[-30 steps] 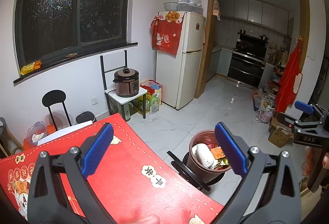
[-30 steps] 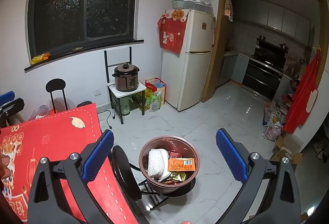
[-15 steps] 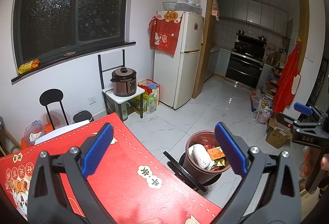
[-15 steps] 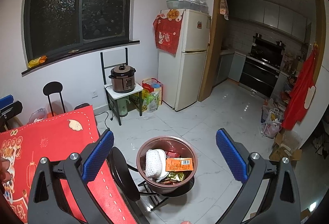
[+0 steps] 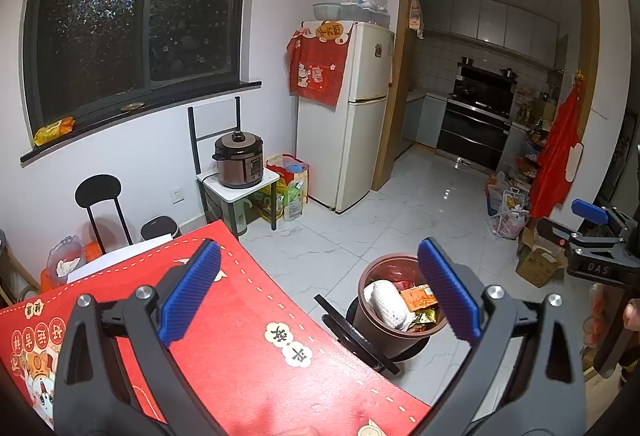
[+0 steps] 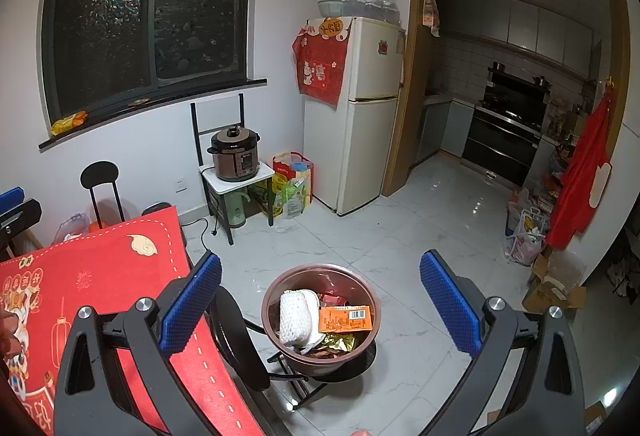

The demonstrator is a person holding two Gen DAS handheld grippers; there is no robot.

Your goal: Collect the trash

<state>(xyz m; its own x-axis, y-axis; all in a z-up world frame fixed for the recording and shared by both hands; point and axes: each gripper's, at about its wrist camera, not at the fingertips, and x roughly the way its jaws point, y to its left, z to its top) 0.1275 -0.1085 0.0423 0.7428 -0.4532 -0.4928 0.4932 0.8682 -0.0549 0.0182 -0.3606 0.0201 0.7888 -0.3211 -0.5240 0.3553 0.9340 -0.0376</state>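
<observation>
A brown trash bin (image 6: 276,288) stands on the white tile floor beside the red-clothed table (image 6: 100,276). It holds a white foam net (image 6: 295,316), an orange wrapper (image 6: 346,318) and gold foil. The bin also shows in the left wrist view (image 5: 370,276). My right gripper (image 6: 320,300) is open and empty, held above the bin. My left gripper (image 5: 318,292) is open and empty, above the table's red cloth (image 5: 248,336). The right gripper shows at the right edge of the left wrist view (image 5: 600,236).
The bin's black lid (image 6: 236,340) hangs open against the table edge. A fridge (image 6: 360,116), a rice cooker (image 6: 234,156) on a small stand, bags (image 6: 292,184) and a black chair (image 6: 100,180) line the wall. Bags and boxes (image 6: 552,284) lie right.
Both views have drifted slightly; the bin sits a little lower left in the right wrist view. Both grippers stay open and empty.
</observation>
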